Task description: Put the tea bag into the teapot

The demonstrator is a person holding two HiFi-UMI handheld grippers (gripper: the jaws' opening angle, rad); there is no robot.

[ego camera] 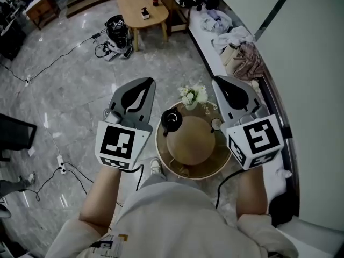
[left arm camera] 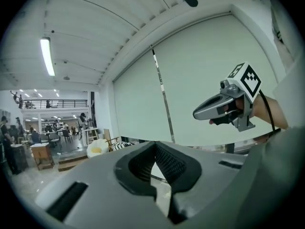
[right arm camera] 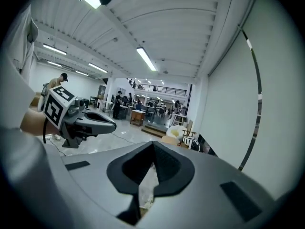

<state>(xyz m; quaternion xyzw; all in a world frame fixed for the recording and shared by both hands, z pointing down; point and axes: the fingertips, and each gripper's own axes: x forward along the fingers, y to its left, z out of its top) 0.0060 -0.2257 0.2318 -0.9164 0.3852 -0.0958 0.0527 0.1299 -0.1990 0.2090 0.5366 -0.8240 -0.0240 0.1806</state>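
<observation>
Holding my left tool (ego camera: 144,85) and right tool (ego camera: 221,84) raised, both closed, empty; teapot (ego camera: 172,121) sits below between them on bench (ego camera: 215,171), nearer left; tea bag unspotted.

A: Where was the teapot (ego camera: 171,121)?
B: On the round table (ego camera: 212,165), far-left part, just inside the rim. It stood upright.
A: Looks?
B: Small, black, rounded body, with a glossy highlight on top.
A: Lid on?
B: It looked on, with a knob-like bump at top centre, but it was too small to be sure. I couldn't tell the spout direction either.
A: And the tea bag?
B: I couldn't make it out; it was too small or hidden. Only the head view showed the teapot.
</observation>
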